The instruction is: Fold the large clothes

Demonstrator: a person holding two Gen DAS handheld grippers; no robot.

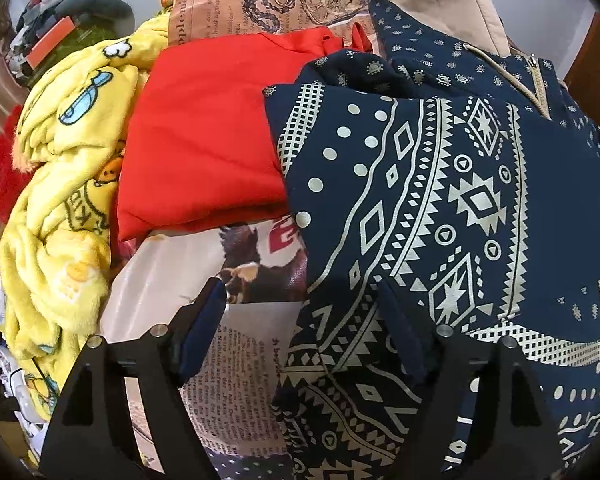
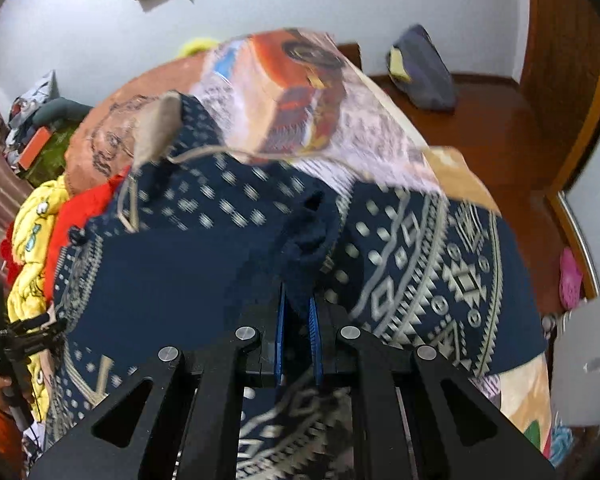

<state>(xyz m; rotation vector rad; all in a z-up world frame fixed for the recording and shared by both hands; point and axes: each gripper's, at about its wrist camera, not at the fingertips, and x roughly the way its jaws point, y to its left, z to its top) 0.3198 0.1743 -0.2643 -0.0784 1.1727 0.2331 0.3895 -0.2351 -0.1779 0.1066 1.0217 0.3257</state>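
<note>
A navy hoodie with a cream geometric print point(image 1: 452, 208) lies on the printed bedsheet point(image 1: 236, 384), its hood and drawstring at the far side. My left gripper point(image 1: 300, 304) is open above the hoodie's left edge, one finger over the sheet and one over the print. In the right wrist view the same hoodie point(image 2: 172, 280) fills the middle. My right gripper point(image 2: 298, 312) is shut on a bunched fold of the hoodie's navy fabric and holds it up.
A folded red garment point(image 1: 204, 140) and a yellow fleece blanket point(image 1: 56, 232) lie left of the hoodie. A tan garment point(image 1: 448, 8) lies beyond it. A wooden floor point(image 2: 500, 128) with a dark bag point(image 2: 424, 68) is to the right of the bed.
</note>
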